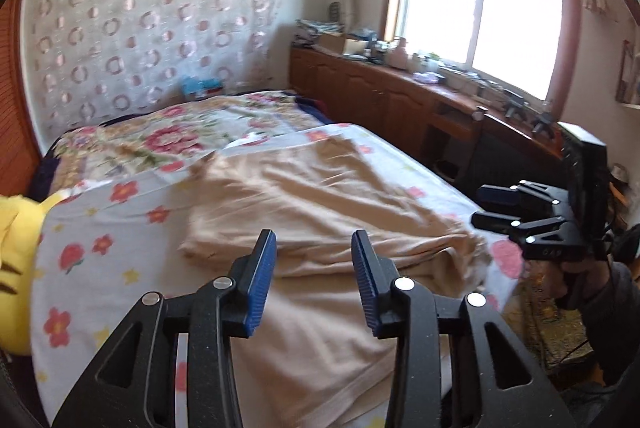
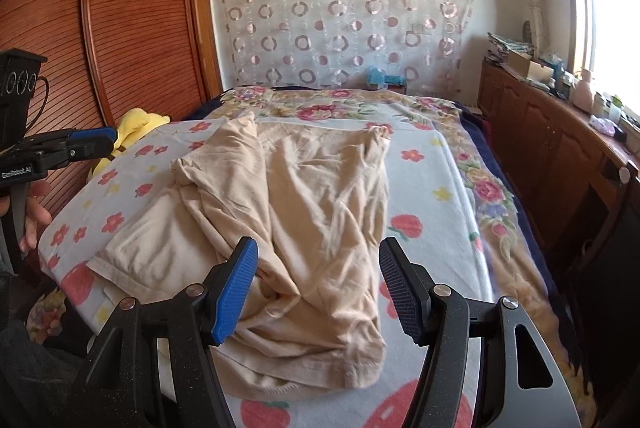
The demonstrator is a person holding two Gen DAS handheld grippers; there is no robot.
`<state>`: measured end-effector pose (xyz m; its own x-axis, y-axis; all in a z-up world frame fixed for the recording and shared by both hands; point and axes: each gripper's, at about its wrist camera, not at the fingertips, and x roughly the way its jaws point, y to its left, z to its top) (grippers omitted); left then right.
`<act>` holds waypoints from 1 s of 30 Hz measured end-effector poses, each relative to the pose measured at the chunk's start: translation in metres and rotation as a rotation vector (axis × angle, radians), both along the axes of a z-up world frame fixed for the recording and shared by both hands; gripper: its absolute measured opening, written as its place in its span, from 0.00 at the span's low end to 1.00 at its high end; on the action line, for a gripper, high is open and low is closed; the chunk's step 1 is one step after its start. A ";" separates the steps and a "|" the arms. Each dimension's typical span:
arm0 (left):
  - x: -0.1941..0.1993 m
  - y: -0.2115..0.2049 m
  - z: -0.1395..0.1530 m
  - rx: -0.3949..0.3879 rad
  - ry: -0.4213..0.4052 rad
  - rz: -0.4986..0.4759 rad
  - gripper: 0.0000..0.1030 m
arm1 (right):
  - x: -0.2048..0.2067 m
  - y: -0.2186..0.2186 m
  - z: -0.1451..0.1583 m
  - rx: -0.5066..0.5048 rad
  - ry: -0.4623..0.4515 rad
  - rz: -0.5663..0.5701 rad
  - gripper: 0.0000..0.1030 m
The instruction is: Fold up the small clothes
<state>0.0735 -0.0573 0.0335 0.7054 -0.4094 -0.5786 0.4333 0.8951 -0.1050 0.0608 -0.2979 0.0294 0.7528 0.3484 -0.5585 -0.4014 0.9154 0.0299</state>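
Note:
A beige garment (image 1: 320,196) lies partly folded and rumpled on a white flower-print sheet (image 1: 100,228) spread over the bed. In the right wrist view the garment (image 2: 312,188) has one side turned over onto the middle, and its hem bunches near the front. My left gripper (image 1: 314,240) hovers just above the near part of the cloth, open, with nothing between its blue pads. My right gripper (image 2: 319,248) stands open over the bunched hem, pads off the fabric. Each gripper appears in the other's view: the right gripper (image 1: 492,208) at the right, the left gripper (image 2: 96,140) at the left, held by a hand.
A yellow plush toy (image 1: 16,248) sits at the sheet's left edge, also the plush toy (image 2: 136,124). A wooden cabinet (image 2: 540,132) cluttered on top runs along the right under the window. A slatted wardrobe (image 2: 120,28) stands left. A floral blanket (image 2: 340,104) covers the far bed.

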 end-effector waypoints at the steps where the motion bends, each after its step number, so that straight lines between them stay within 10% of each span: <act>1: 0.000 0.008 -0.004 0.006 0.000 0.022 0.39 | 0.003 0.005 0.000 -0.003 0.001 0.010 0.63; 14: 0.031 0.087 -0.055 0.077 0.064 0.251 0.39 | 0.059 0.107 0.017 -0.090 -0.018 0.208 0.63; 30: 0.055 0.095 -0.109 0.168 0.224 0.241 0.42 | 0.154 0.183 0.005 -0.125 0.150 0.308 0.62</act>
